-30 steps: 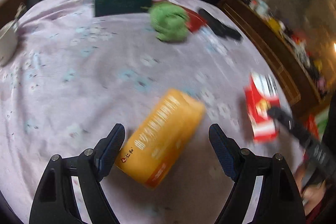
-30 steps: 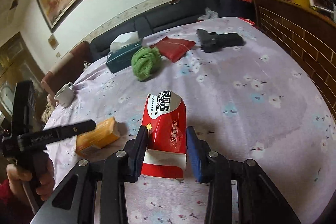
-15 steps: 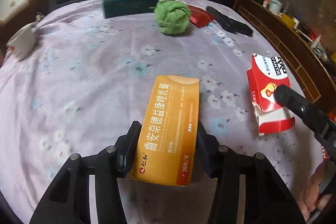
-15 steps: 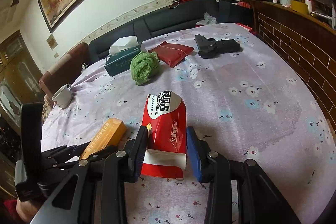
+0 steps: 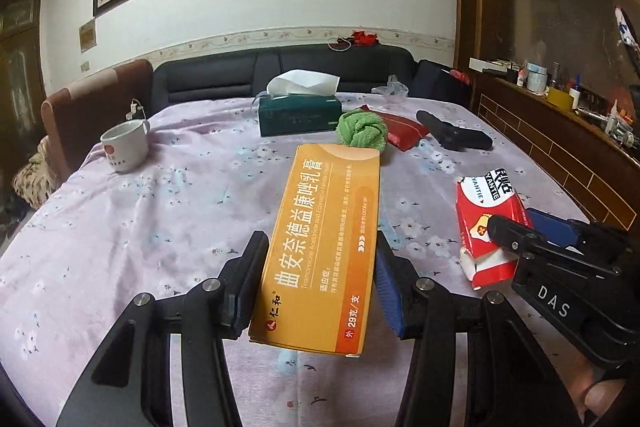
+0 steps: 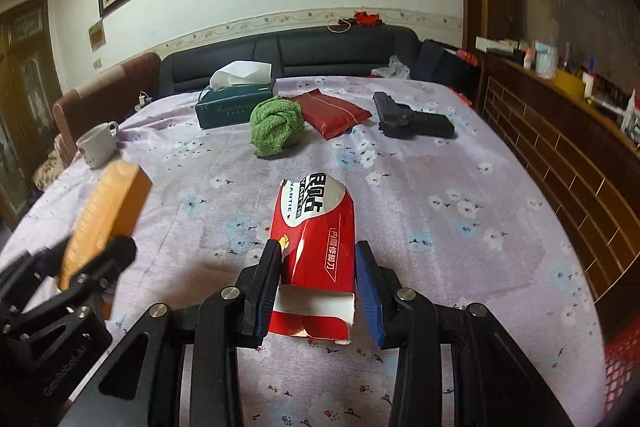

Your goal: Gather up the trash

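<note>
My left gripper (image 5: pixel 320 275) is shut on a long orange medicine box (image 5: pixel 324 239) and holds it above the lilac flowered tablecloth (image 5: pixel 160 211). The box also shows at the left of the right wrist view (image 6: pixel 104 211). My right gripper (image 6: pixel 316 287) is shut on an empty red and white carton (image 6: pixel 316 251), its open end toward the camera. That carton also shows at the right of the left wrist view (image 5: pixel 486 223), with the right gripper's fingers (image 5: pixel 548 231) around it.
On the table stand a white mug (image 5: pixel 126 145), a green tissue box (image 5: pixel 298 111), a green balled cloth (image 5: pixel 362 129), a red packet (image 5: pixel 404 131) and a black pistol-shaped object (image 5: pixel 454 137). A dark sofa (image 5: pixel 280 71) lies behind; a wooden sideboard (image 5: pixel 560 147) runs along the right.
My left gripper closed on the orange box and lifted it, tilting up so the wall and painting came into view. My right gripper stayed shut on the red carton and rose slightly.
</note>
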`<action>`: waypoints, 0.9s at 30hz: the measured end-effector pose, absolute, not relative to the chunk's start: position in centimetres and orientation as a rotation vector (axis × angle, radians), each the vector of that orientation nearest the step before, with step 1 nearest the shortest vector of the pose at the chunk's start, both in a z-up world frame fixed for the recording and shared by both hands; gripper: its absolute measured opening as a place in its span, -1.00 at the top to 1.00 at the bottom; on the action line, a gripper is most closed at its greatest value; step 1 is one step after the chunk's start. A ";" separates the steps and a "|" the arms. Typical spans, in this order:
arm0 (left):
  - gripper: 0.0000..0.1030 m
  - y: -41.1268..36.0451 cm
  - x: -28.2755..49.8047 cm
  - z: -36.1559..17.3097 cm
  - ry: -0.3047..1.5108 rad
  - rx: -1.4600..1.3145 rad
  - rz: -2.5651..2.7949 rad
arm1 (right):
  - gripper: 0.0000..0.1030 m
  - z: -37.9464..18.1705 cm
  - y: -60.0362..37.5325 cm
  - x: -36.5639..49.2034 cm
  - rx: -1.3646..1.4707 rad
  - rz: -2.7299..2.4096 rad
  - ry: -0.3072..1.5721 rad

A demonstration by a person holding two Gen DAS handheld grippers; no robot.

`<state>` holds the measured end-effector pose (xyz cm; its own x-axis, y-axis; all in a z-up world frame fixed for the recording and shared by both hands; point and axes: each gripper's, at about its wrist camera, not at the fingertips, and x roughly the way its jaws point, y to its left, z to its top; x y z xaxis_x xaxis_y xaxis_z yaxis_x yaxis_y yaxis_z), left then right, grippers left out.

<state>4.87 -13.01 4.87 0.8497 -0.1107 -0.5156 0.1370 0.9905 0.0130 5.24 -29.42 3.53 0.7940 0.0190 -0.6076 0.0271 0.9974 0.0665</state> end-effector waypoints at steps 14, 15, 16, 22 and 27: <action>0.04 -13.0 4.9 4.6 0.544 0.033 -0.159 | 0.23 3.3 -28.2 5.2 -0.003 -0.026 0.646; 0.04 -13.0 4.9 4.6 0.545 0.032 -0.159 | 0.23 3.3 -28.2 5.2 -0.003 -0.027 0.645; 0.04 -13.0 4.9 4.6 0.545 0.033 -0.159 | 0.23 3.3 -28.2 5.2 -0.002 -0.027 0.644; 0.04 -13.0 4.8 4.6 0.542 0.034 -0.161 | 0.23 3.3 -28.2 5.2 -0.003 -0.026 0.646; 0.04 -13.1 4.7 4.6 0.540 0.037 -0.162 | 0.23 3.3 -28.2 5.2 -0.001 -0.026 0.645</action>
<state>4.71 -13.14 4.63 0.8451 -0.1434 -0.5150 0.1630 0.9866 -0.0072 5.16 -28.23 3.30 0.7985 -0.0246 -0.6014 0.0242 0.9997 -0.0087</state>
